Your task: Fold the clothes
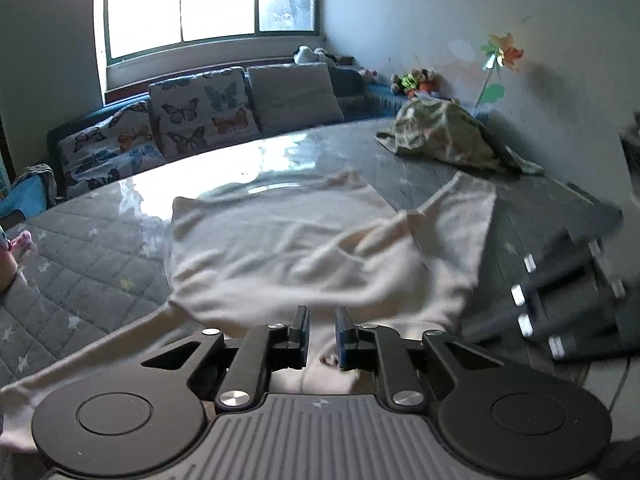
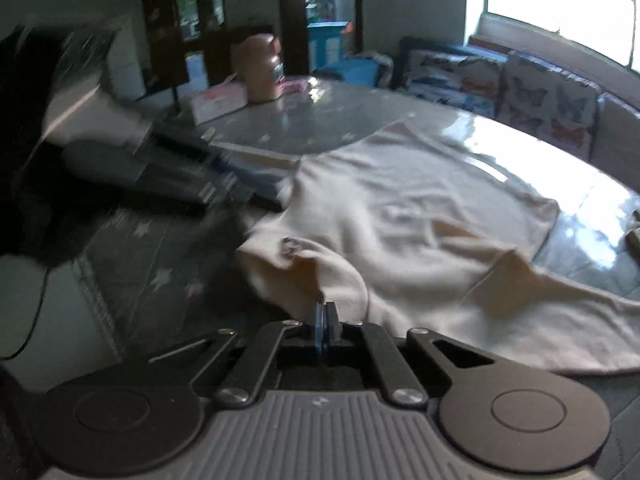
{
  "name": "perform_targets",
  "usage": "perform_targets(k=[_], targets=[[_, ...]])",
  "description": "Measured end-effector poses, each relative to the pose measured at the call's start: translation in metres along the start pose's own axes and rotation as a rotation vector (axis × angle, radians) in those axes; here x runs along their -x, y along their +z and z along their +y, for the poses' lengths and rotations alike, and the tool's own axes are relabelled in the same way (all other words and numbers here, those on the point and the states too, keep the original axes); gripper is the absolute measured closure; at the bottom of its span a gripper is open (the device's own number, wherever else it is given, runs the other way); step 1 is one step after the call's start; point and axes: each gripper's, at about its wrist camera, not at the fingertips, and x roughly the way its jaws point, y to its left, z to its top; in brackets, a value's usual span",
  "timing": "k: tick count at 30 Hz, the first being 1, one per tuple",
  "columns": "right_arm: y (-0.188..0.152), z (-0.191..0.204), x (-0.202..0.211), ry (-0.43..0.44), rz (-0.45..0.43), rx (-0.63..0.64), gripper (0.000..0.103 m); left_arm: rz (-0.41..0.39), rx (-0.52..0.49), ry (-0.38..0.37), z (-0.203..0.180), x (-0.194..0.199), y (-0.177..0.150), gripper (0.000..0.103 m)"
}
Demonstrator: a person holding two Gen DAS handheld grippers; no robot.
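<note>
Nearest: right tongs [image 2: 324, 314], shut tight on a fold of the white top [image 2: 420, 208]. Left tongs [image 1: 323, 334] a little apart, cloth in between; can't tell if pinched. Spread over the grey worktop [image 1: 80, 264], on the near side of the butterfly cushions [image 1: 200, 116]. Looks soft, light and floppy, so likely to sag and wrinkle. Best held by the edges or corners, both sides together.

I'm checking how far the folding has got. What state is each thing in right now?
Cream garment: spread on the table, wrinkled, one near edge lifted, not yet folded.
Left gripper: jaws slightly apart, cloth between them.
Right gripper: shut on the garment's edge.
Green patterned cloth: heaped, unfolded, at the far corner.
Table: covered with grey quilted mat.
</note>
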Motion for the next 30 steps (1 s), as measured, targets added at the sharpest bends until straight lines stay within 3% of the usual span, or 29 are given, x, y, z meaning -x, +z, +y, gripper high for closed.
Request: perform_targets(k=[5,10,16,18,22,25,30], targets=[[0.0,0.002,0.006,0.024,0.021,0.024,0.102,0.032,0.005,-0.017,-0.003,-0.027,0.005,0.088],[0.009,-0.035,0.014,-0.065,-0.031,-0.077,0.096,0.095,-0.01,-0.078,-0.014,-0.051,-0.006,0.088],[-0.003,-0.105,0.019,-0.294,-0.049,-0.254,0.088,0.118,-0.065,-0.131,-0.028,-0.048,-0.017,0.087],[-0.01,-0.133,0.02,-0.385,-0.052,-0.315,0.072,0.116,-0.071,-0.163,-0.03,-0.044,-0.015,0.084],[-0.029,-0.194,0.023,-0.561,-0.058,-0.451,0.07,0.108,-0.1,-0.182,-0.036,-0.041,-0.014,0.08],[-0.041,-0.228,0.026,-0.638,-0.07,-0.537,0.065,0.091,-0.079,-0.174,-0.032,-0.037,-0.009,0.08],[-0.055,-0.26,0.027,-0.642,-0.087,-0.644,0.06,0.047,-0.033,-0.131,-0.018,-0.033,0.006,0.071]])
